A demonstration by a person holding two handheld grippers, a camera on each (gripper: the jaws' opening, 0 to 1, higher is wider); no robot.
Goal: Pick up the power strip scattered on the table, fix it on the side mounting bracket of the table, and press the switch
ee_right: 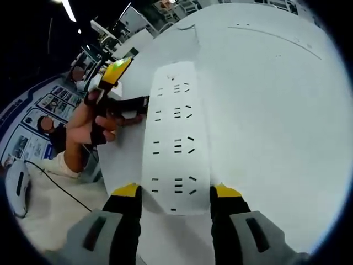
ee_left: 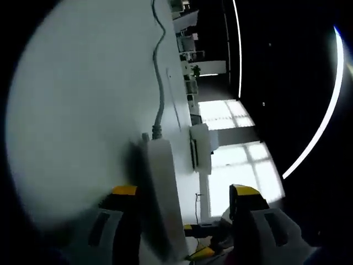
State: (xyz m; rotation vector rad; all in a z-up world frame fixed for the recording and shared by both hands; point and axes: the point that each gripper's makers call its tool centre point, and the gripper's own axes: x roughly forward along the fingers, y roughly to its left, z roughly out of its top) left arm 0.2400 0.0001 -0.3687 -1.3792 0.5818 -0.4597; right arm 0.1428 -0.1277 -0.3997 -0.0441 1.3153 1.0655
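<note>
**Long white power strip held at both ends over the white worktop**

In the right gripper view: a long white plastic power strip (ee_right: 175, 144) lying flat against the big white worktop (ee_right: 265, 121), sockets facing up. Rows of small black slots along its face. Near end tucked between the two yellow-tipped jaws of the right gripper (ee_right: 174, 199), one jaw touching each long side. Jaws closed on the strip's near end.

At the far end of the strip, the left gripper (ee_right: 113, 74), coming in from the left with a bright yellow-green tip. A person's hand (ee_right: 88, 126) wrapped around its black handle. Far end of the strip right beside that gripper. On the left, below the worktop edge, a floor with posters and a thin black cable.

In the left gripper view: the same strip (ee_left: 160, 193), seen from its side, standing up like a thin white wall. A grey cord (ee_left: 159, 83) coming out of its far end and snaking away over the worktop (ee_left: 83, 110). Left gripper (ee_left: 187, 193) with its yellow-tipped jaws spread wide. Left jaw just beside the strip, maybe touching it. Right jaw well apart from it, with a gap in between. Cannot tell if the jaws really hold the strip. Past the strip, a small white box-shaped bracket (ee_left: 201, 146) at the worktop edge. Bright windows behind it, in a dark room.
</note>
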